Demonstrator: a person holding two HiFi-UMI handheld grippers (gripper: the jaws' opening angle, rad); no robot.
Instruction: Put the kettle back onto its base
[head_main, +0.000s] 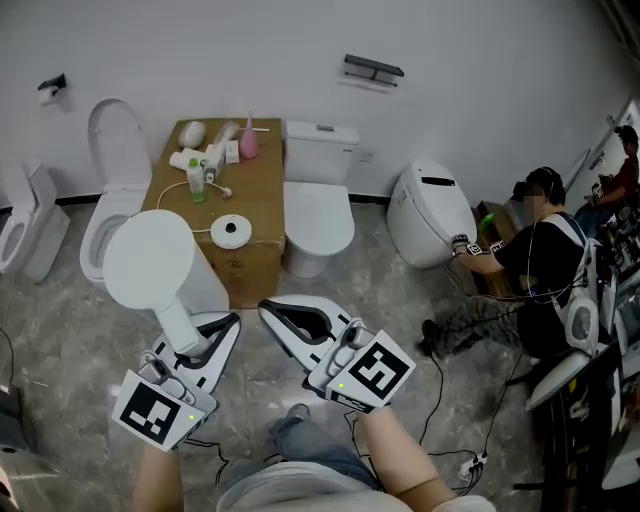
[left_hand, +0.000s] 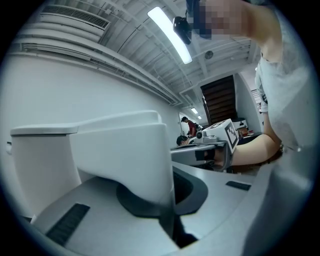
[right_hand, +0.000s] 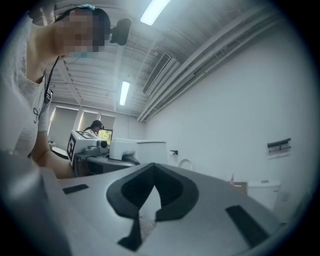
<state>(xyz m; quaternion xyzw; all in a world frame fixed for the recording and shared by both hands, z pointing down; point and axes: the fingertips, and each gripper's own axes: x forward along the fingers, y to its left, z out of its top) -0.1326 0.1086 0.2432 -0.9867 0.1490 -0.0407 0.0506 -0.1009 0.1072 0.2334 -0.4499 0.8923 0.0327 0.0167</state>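
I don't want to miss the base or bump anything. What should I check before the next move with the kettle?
1. Left gripper shut on the kettle handle: ok.
2. Base in sight on the cardboard box: ok.
3. Base top bare: ok.
4. Kettle above the base: not ok; it hangs to the base's left, nearer the person.
5. Right gripper off the path: ok; shut, empty, beside the box.

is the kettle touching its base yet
Apart. In the head view the left gripper holds the kettle, and the round base lies on the box with its whole top uncovered.
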